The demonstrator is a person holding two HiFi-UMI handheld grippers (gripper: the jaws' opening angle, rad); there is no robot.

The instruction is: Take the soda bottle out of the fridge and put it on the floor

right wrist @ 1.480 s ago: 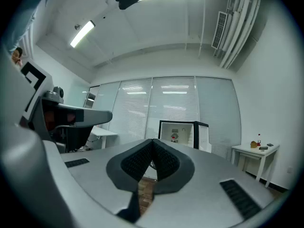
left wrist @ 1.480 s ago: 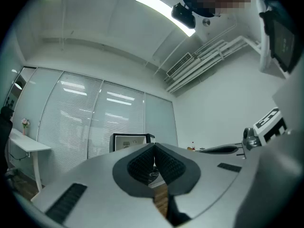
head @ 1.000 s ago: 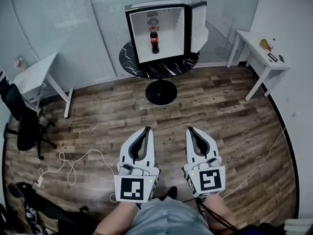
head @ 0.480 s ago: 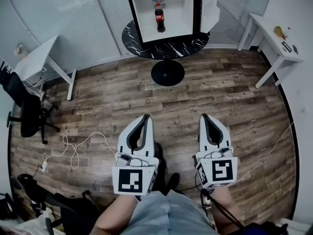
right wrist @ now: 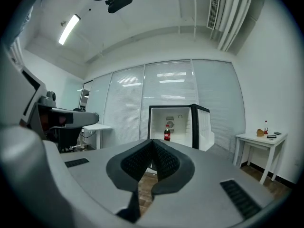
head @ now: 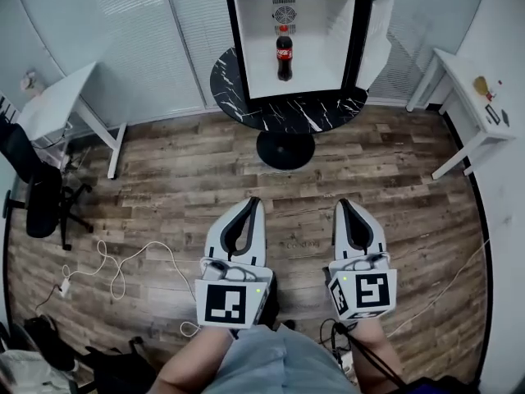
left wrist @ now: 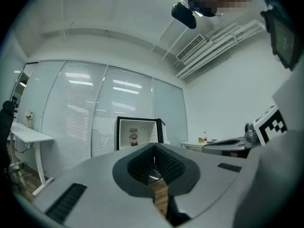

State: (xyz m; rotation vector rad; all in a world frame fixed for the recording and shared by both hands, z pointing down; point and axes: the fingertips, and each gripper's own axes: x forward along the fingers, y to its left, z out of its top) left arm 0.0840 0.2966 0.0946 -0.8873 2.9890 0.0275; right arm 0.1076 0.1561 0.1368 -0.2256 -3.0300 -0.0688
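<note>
- The fingers [left wrist: 137,167] of the left gripper [head: 250,204] are lying closed against each other at the tips. Nothing is sitting between the ribbed pads.
- The right gripper [head: 346,206] is presenting the same condition: its fingers [right wrist: 135,164] are meeting at the tips and gripping nothing.
- Both grippers are pointing roughly level, side by side in the lower half of the head view, over the wooden floor [head: 164,187].
- The soda bottle [head: 284,53] is standing upright inside the fridge [head: 324,48], at upper centre of the head view. It is lying straight ahead of the fingers and well apart from both grippers. Its long axis is running vertical, cap uppermost.
- Across the head view, the bottle is falling between the two grippers, somewhat closer to the left one's line. In the right gripper view it is appearing just above and slightly right of the closed tips. Judgement: neither hand is holding a clear advantage in distance.
- The fridge is sitting on a round black table [head: 328,109], with its door [head: 379,39] swung open toward the right of the frame.
- The bottle is the only item showing in the compartment. It is resting on the compartment floor near the middle, clear of both side walls.
- Judgement: the coming move is calling for crossing the open floor, parting one pair of jaws, and taking the upright body from the side.
</note>
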